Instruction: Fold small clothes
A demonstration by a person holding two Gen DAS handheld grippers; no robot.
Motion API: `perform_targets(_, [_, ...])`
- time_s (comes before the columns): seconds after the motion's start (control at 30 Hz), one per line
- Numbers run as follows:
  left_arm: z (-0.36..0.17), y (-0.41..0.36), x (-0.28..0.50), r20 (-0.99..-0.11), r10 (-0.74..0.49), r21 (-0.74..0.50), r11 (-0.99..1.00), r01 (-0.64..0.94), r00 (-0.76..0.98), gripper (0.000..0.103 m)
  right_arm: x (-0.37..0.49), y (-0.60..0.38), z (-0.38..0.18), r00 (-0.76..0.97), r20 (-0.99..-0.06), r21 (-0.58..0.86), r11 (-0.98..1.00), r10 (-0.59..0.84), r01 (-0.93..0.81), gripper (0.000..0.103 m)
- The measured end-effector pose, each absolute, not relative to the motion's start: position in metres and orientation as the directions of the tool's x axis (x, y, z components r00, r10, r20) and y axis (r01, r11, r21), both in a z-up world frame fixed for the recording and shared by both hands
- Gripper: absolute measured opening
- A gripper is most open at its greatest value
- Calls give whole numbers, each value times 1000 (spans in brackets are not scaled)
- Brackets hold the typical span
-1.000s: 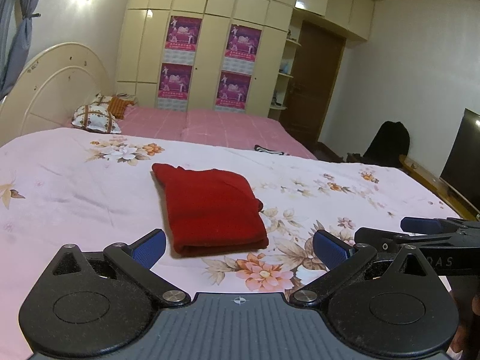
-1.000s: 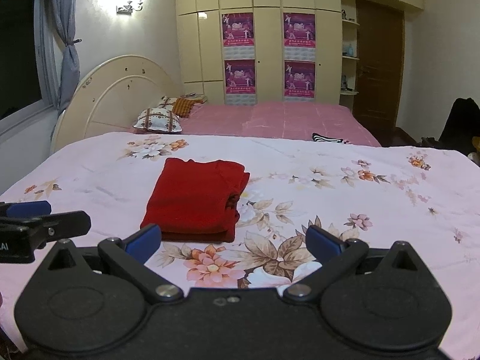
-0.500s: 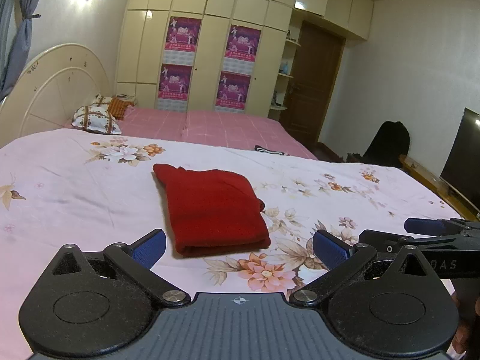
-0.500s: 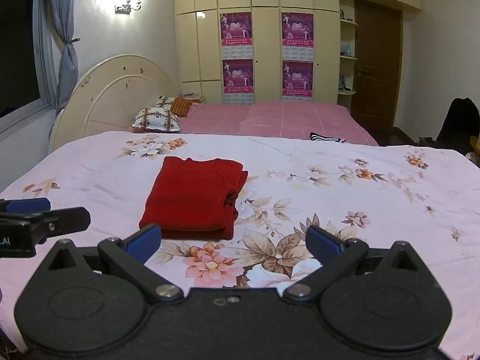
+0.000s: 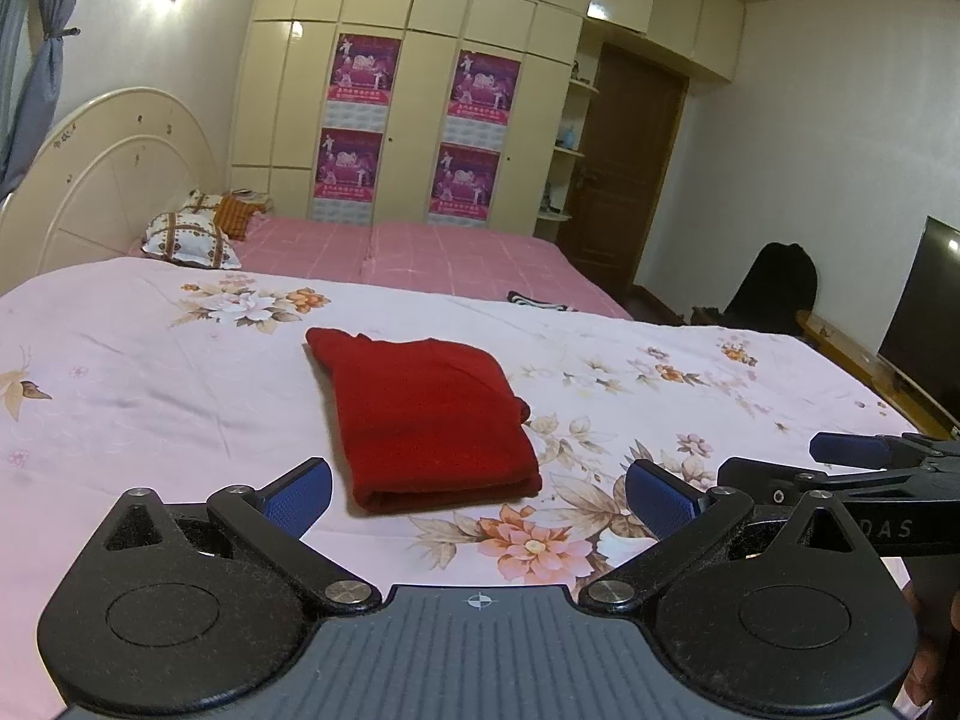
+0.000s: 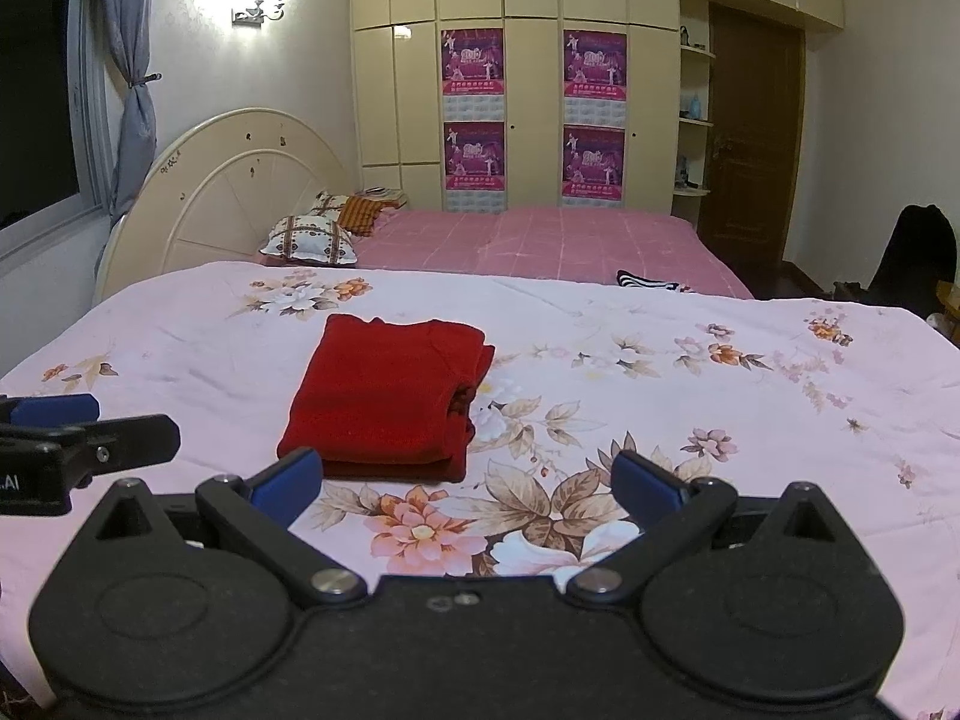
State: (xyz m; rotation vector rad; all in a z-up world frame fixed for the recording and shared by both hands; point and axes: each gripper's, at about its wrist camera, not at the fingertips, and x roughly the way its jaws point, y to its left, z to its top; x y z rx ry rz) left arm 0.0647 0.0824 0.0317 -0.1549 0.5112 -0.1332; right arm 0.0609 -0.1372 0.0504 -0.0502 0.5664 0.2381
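a red knit garment (image 5: pixel 429 420) lies folded into a thick, neat rectangle on a pale pink floral bedspread (image 5: pixel 150 378), its doubled edge facing the cameras and its layered side edges stacked on the side toward the door. the left gripper (image 5: pixel 477 495) hangs just short of the garment's near edge with its jaws spread wide and empty, blue pads (image 5: pixel 297 495) clear of the cloth. the right gripper (image 6: pixel 465 483) is likewise released, gripping nothing, its left pad just in front of the garment's near corner in the right wrist view. beyond the garment, a pink checked sheet (image 6: pixel 540 240) covers the rest of the bed, where patterned pillows (image 6: pixel 309 240) rest against a cream headboard (image 6: pixel 240 198) and a striped item (image 6: pixel 648 281) lies near the sheet's edge. cream wardrobes (image 6: pixel 534 78) bearing four purple posters (image 6: pixel 473 63) stand behind the bed, beside a brown door (image 6: pixel 750 138). a dark bag (image 5: pixel 774 291) sits beyond the garment toward the door.
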Motion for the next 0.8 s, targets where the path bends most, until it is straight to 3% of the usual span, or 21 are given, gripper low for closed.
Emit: perform_targets(0.8, [28,88,61,-463,-166,-168,981,98,871,103,62,-126,49,817,-534,17,969,217,-247,102])
